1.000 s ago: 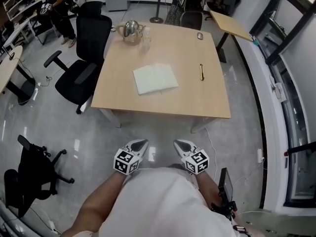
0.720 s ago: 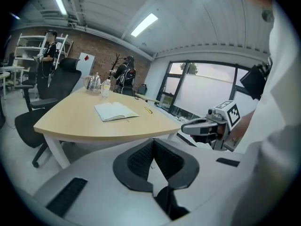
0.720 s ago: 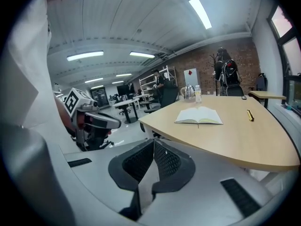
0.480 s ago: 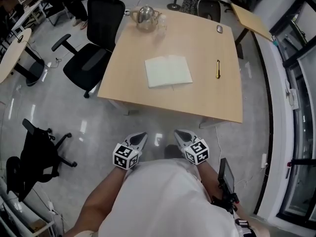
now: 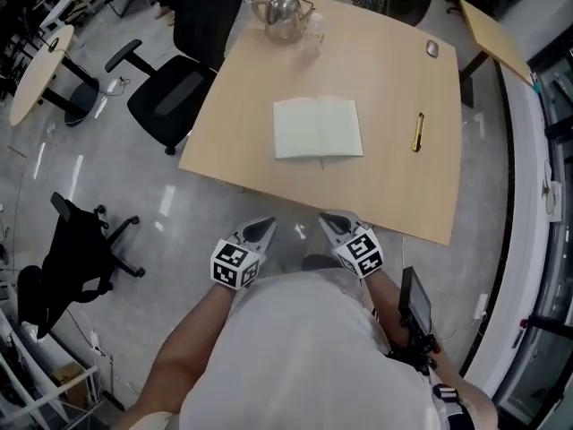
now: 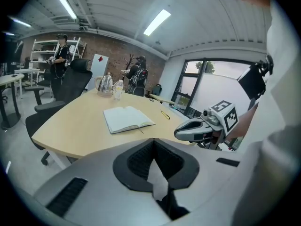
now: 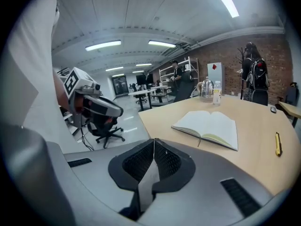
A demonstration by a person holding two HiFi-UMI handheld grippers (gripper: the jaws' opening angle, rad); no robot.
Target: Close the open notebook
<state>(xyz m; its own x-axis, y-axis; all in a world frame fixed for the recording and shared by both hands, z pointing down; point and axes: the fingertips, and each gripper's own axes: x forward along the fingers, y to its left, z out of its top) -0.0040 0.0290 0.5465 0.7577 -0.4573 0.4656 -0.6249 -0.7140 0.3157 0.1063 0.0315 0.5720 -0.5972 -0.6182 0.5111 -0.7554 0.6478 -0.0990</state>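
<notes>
Hovering off the light wooden table (image 5: pixel 394 195), left gripper (image 5: pixel 260 230) and right gripper (image 5: pixel 333 223) are pressing jaws together, empty; white open notebook (image 5: pixel 318 128) lying mid-table.

Table: we see a light wooden tabletop (image 5: pixel 394 195).
Kettle (image 5: pixel 283 9): near the far left corner, a clear bottle (image 5: pixel 313 27) just beside it.
Pen (image 5: pixel 417 132): we find it near the right edge.
Chair (image 5: pixel 183 79): black, beside the left edge.
</notes>
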